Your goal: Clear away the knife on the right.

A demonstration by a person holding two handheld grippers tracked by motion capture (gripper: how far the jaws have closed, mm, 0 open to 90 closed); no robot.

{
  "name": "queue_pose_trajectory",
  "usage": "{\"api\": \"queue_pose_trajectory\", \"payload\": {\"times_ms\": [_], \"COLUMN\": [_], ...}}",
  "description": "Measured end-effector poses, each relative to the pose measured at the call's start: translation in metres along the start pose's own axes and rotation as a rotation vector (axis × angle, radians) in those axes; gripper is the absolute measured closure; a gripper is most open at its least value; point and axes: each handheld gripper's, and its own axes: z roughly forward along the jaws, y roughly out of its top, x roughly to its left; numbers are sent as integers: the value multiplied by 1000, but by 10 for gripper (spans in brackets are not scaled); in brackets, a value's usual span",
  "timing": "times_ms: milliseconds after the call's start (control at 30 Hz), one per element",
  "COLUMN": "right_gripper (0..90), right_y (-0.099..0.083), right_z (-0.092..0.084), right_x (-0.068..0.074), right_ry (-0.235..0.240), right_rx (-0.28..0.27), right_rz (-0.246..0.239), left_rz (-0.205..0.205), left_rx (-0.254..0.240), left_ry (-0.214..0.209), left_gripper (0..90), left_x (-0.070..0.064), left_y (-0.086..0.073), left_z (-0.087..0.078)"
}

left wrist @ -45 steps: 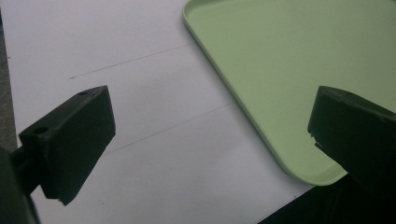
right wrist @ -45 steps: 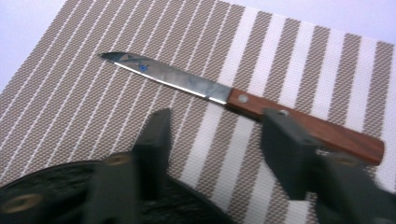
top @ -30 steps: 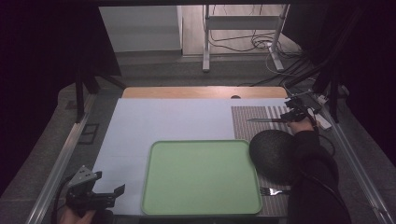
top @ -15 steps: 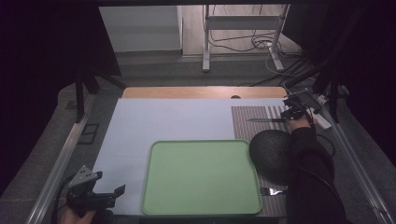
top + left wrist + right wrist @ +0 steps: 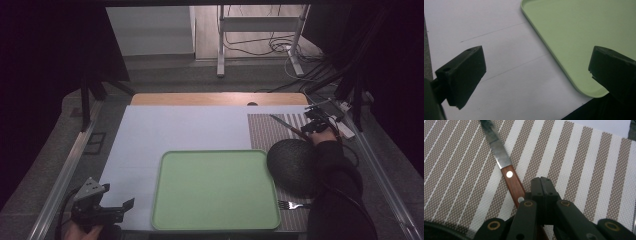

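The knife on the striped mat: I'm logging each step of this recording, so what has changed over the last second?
Hardly anything: the right gripper stays shut on the knife, shifting only slightly over the striped mat. The left gripper stays open by the green tray; the dark bowl and fork lie as before.

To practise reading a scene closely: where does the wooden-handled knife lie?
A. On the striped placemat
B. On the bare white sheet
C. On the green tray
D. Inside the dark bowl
A: in the right gripper view the knife lies flat on the striped placemat, its handle running under the shut right tool; the high view shows the green tray bare.
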Motion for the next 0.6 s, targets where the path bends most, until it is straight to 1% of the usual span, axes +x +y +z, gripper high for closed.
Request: {"api": "queue_pose_trajectory", "payload": {"times_ms": [233, 400, 433, 467, 500, 600], "right_gripper": [895, 893, 878, 878, 837, 773], "right_y": [-4, -4, -4, -4, -3, -2], "right_z": [-3, -4, -4, -4, -6, -10], "right_x": [3, 2, 2, 2, 1, 0], "right_ry": [16, 14, 9, 9, 6, 3], "right_rx": [17, 15, 4, 4, -9, -25], "right_rz": [6, 12, 16, 16, 26, 35], "left_rz": [1, 3, 3, 3, 3, 4], "left_rx": [1, 1, 1, 1, 1, 1], "left_ry": [1, 2, 2, 2, 3, 3], "left_gripper": [19, 20, 20, 20, 20, 20], "left_x": [0, -1, -1, -1, -1, -1], "left_y": [0, 0, 0, 0, 0, 0], "left_z": [0, 0, 0, 0, 0, 0]}}
